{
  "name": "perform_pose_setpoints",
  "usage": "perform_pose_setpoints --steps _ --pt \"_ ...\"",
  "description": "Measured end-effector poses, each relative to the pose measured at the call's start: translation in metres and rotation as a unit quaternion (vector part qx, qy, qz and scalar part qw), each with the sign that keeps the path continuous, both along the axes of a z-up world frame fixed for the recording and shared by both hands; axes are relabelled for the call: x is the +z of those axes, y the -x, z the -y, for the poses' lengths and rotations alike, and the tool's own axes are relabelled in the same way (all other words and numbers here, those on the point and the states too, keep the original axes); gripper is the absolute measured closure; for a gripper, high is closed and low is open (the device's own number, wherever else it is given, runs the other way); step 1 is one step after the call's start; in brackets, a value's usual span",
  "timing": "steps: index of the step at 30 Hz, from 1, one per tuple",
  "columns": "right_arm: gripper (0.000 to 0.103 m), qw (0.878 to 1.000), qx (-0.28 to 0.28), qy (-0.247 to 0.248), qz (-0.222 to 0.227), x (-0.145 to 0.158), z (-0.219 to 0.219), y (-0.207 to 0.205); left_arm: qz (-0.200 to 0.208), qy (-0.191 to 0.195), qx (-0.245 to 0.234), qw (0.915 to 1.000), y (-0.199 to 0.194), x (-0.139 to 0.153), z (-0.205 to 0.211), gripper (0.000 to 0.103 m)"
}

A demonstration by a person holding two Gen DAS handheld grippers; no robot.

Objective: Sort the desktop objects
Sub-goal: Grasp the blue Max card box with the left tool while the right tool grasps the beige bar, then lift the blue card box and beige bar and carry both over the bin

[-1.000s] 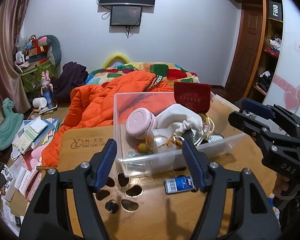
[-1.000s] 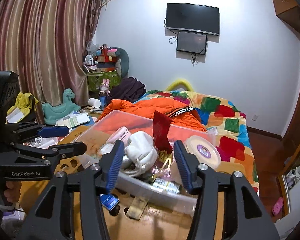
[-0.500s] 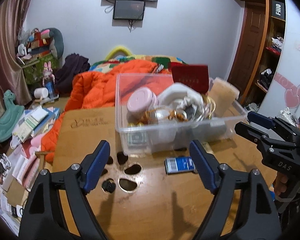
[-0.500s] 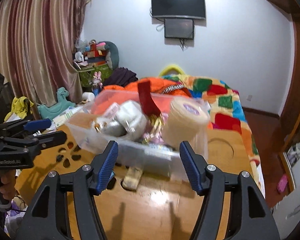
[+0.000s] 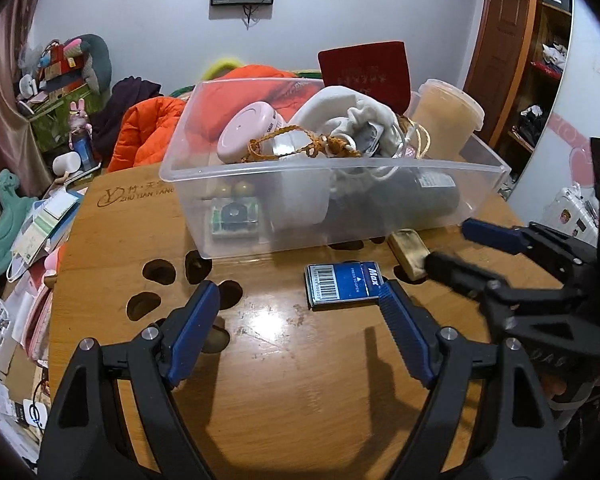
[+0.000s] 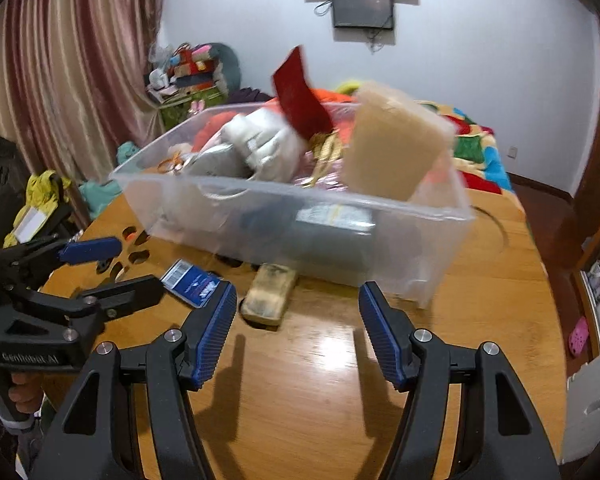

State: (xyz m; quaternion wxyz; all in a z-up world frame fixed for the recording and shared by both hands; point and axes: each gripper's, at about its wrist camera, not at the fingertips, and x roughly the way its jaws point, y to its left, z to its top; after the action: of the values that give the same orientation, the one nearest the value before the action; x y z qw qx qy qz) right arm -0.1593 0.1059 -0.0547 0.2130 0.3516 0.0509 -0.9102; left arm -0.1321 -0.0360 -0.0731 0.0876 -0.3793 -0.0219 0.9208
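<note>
Blue-padded and spread wide, the left tool hovered low over the wooden tabletop with nothing between its fingers. The right tool stood just as wide and just as empty.

Two things lay loose on the tabletop, both on the near side of the clear plastic bin. One was a flat blue card case with a barcode label, its long axis running left to right across the left tool's line of approach. It sat just ahead of that tool's right fingertip, nearly touching it, so the left hand was the nearer one. To take it the tool would probably have to shift right to centre the case between the pads. The other was a worn yellowish block, right of the case and close against the bin's near wall. It lay ahead of the right tool, towards its left finger, with its long axis pointing roughly away from that tool.

Inside the bin were a pink jar, a white cloth pouch, a red booklet and a tan tub. Things lower down were blurred by the frosted wall and hard to name. The right wrist view was smeared by motion, so the block's surface could not be read.
</note>
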Motion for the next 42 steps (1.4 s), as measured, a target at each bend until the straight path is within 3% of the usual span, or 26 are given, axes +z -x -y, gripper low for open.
perform_pose_setpoints --steps 4,6,9,12,18,27,32,42 --pt "0.058 1.000 0.020 -0.023 0.008 -0.007 0.019 0.007 0.007 -0.014 0.007 0.9999 -0.003 -0.002 0.007 0.021" --pt "0.069 0.999 0.022 -0.034 0.021 -0.012 0.024 0.013 0.008 -0.015 0.008 0.9998 -0.004 -0.003 0.009 0.021" --pt "0.076 0.999 0.021 -0.035 0.025 -0.012 0.025 0.017 0.010 -0.017 0.006 0.9998 -0.003 -0.003 0.009 0.021" --pt "0.077 0.999 0.022 -0.026 0.029 -0.012 0.022 0.017 0.014 -0.021 -0.001 0.9997 0.000 -0.004 0.002 0.021" --pt "0.081 0.999 0.012 0.011 0.029 -0.008 0.003 0.014 0.019 0.009 -0.012 0.9997 0.010 -0.008 -0.022 0.022" --pt "0.081 0.999 -0.003 0.049 0.022 -0.003 -0.025 0.005 0.030 0.047 -0.008 0.9984 0.021 -0.012 -0.043 0.036" --pt "0.081 0.998 -0.008 0.063 0.022 -0.001 -0.032 0.003 0.020 0.070 0.000 0.9973 0.020 -0.013 -0.050 0.056" --pt "0.081 0.995 -0.010 0.099 0.002 0.023 -0.048 -0.005 0.010 0.033 0.004 0.9994 0.007 -0.006 -0.034 0.056"
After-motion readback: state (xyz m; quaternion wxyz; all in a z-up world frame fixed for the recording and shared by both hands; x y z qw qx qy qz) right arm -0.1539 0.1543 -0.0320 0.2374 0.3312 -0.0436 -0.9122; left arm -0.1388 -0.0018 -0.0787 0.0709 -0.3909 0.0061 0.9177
